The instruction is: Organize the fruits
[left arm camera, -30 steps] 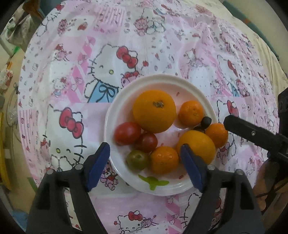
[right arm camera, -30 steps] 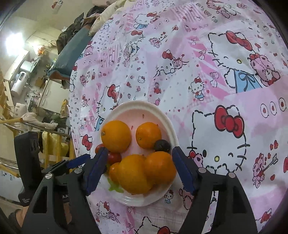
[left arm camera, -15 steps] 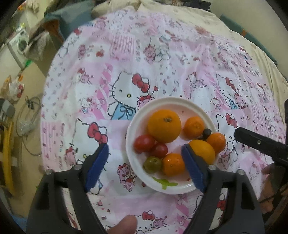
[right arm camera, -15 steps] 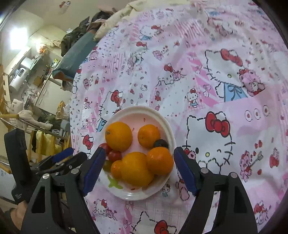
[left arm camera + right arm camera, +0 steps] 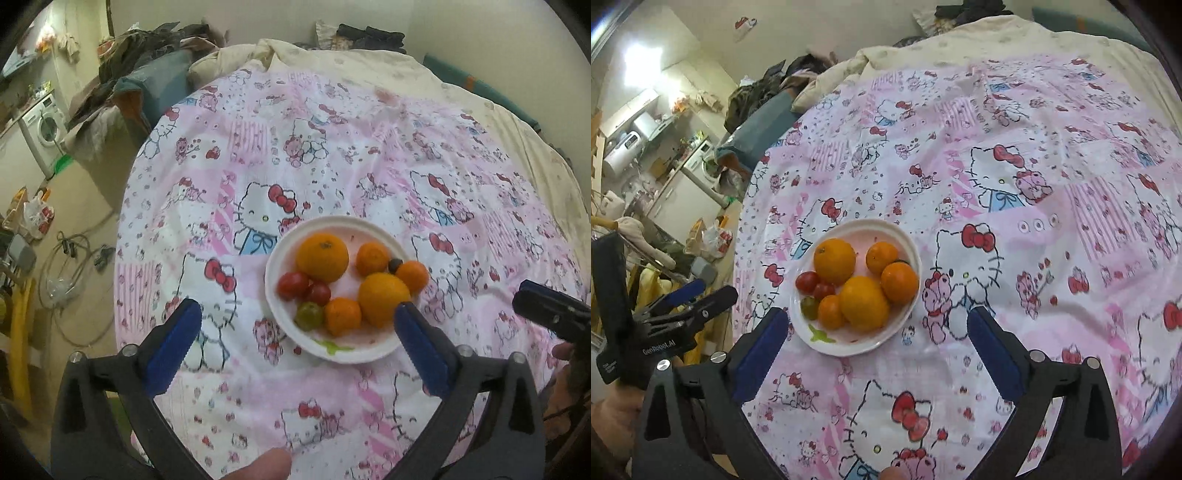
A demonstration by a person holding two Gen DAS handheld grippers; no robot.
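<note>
A white plate (image 5: 280,317) (image 5: 905,321) sits on a pink Hello Kitty cloth. It holds two large oranges (image 5: 323,256) (image 5: 863,302), three small oranges (image 5: 342,316), two red tomatoes (image 5: 293,285), a green tomato (image 5: 309,316) and a small dark fruit (image 5: 395,265). My left gripper (image 5: 295,343) is open and empty, raised above and in front of the plate. My right gripper (image 5: 877,350) is open and empty, also raised in front of the plate. The right gripper shows at the right edge of the left wrist view (image 5: 550,314).
The cloth (image 5: 332,155) (image 5: 1052,184) covers a bed with a cream quilt (image 5: 351,62) behind. Left of the bed are clothes piles (image 5: 147,48), a washing machine (image 5: 40,125), cables on the floor (image 5: 74,258) and bags (image 5: 709,236).
Both grippers have lifted up and back from the plate, staying open and empty. The plate and fruit have not moved and now look smaller.
</note>
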